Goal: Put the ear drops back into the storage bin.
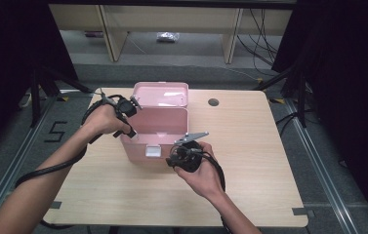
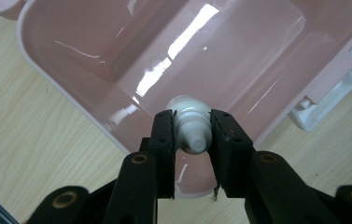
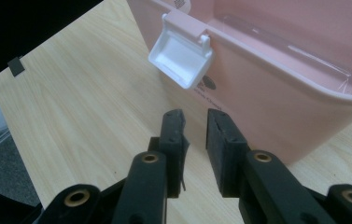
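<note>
A small white bottle [image 2: 191, 127] sat clamped between the jaws of the left gripper [image 2: 191, 133], held over the open hollow of a pink box [image 2: 239, 60]. In the high view the left gripper [image 1: 125, 114] hung at the box's [image 1: 159, 127] left rim, with the box standing left of the table's middle and its lid [image 1: 162, 94] tipped up on the far side. A white latch [image 3: 181, 57] hung from the box's near wall [image 3: 267, 93].

The right gripper [image 3: 194, 126] pointed at the bare wood just beside that wall, its jaws apart with nothing between them; in the high view it [image 1: 186, 153] hovered close to the box's near right corner.

The table [image 1: 255, 161] was pale wood grain, with a round cable hole [image 1: 213, 102] near its far edge. Around it lay grey floor [image 1: 181, 70], with black curtains [image 1: 6, 58] on both sides, light wooden furniture legs [image 1: 109, 34] at the far end and loose cables [image 1: 262, 44] trailing at the far right. A floor mark reading 5 [image 1: 55, 131] lay to the left of the table.
</note>
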Available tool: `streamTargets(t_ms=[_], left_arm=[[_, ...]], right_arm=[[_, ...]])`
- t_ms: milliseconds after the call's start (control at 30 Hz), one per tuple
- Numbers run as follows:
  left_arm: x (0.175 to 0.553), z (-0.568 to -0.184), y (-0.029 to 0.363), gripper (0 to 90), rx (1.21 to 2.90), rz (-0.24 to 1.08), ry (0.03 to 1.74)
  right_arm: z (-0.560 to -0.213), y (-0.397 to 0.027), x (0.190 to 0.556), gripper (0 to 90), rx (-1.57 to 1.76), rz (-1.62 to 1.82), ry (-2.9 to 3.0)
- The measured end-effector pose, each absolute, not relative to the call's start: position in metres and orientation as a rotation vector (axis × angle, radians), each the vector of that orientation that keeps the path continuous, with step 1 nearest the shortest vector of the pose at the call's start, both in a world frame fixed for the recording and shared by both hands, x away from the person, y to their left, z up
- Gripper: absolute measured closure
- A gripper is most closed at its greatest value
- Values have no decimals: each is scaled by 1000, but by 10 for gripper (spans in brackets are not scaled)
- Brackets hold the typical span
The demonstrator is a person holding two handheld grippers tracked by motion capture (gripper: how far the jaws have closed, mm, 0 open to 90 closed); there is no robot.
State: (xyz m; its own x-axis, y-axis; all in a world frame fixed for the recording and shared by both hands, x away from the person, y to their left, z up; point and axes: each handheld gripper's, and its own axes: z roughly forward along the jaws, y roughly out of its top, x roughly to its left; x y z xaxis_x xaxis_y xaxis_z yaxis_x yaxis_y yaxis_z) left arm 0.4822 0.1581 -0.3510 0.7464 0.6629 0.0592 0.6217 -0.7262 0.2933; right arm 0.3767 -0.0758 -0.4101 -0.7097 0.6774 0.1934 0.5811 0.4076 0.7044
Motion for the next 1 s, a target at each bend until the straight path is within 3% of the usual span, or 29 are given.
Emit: streamTargets(t_ms=[733, 1000], left_arm=[[485, -362, 159, 711, 2702, 213, 1038], [485, -366, 159, 711, 2715, 212, 1047]], right_arm=[[-409, -75, 374, 768, 1236, 1142, 2523], [-409, -78, 376, 768, 1136, 1166, 2537]])
